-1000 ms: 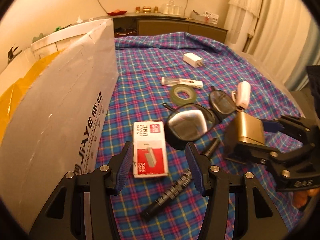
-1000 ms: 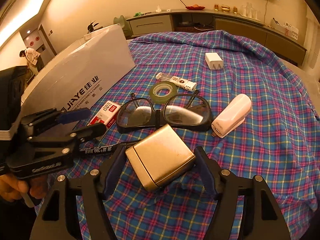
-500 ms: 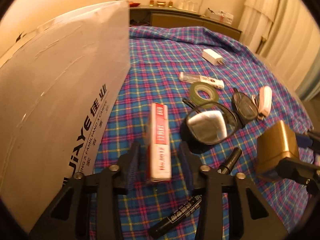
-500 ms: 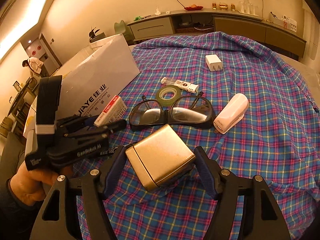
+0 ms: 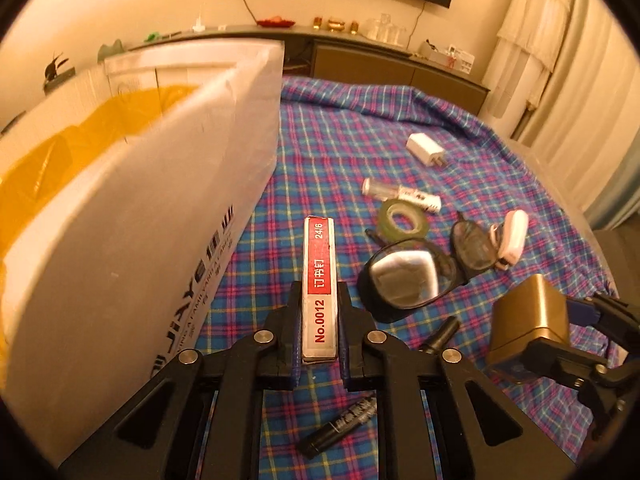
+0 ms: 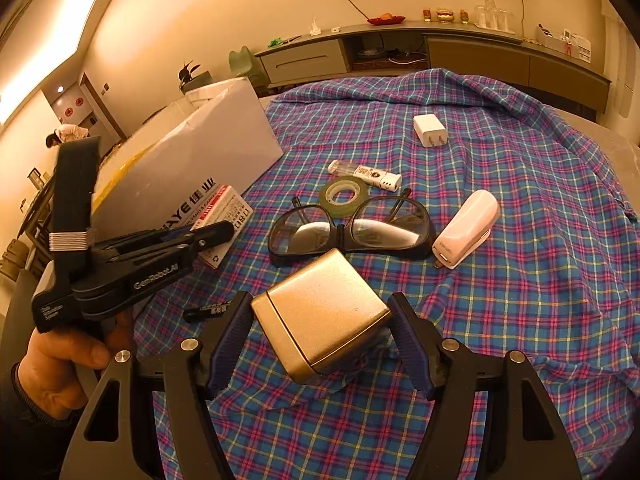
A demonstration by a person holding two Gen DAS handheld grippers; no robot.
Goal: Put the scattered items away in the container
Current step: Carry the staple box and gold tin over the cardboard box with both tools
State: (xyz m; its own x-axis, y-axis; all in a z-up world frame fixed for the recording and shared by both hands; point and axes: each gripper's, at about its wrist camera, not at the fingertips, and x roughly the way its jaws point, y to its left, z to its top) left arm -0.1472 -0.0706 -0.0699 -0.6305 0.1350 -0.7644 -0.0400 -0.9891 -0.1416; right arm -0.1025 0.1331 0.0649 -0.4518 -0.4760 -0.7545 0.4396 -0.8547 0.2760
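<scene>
Lifted off the plaid cloth (image 5: 500,168) since a second ago, the staple box (image 5: 319,288) now stands on edge, pinched between the narrow-set fingers of the left gripper (image 5: 319,334) at lower centre of the left wrist view (its red label reads No.0012 and 24/6). Just left of it, filling the left side of that frame, rises the white cardboard box (image 5: 132,240) with a yellow lining showing inside its open top. Below the gripper the black marker (image 5: 340,428) lies on the cloth, partly hidden by the tongs.

At lower centre of the right wrist view, the right gripper (image 6: 320,340) clasps the gold tin (image 6: 320,320) between its fingers, raised over the cloth. Beyond it, near the frame's middle, lie the black-framed glasses (image 6: 352,234), with the green tape roll (image 6: 344,198) touching their upper rim and the small tube (image 6: 366,172) just behind. A white stapler (image 6: 466,230) rests just beside the glasses' right lens, and the white charger plug (image 6: 430,130) sits well apart, higher up the cloth.
</scene>
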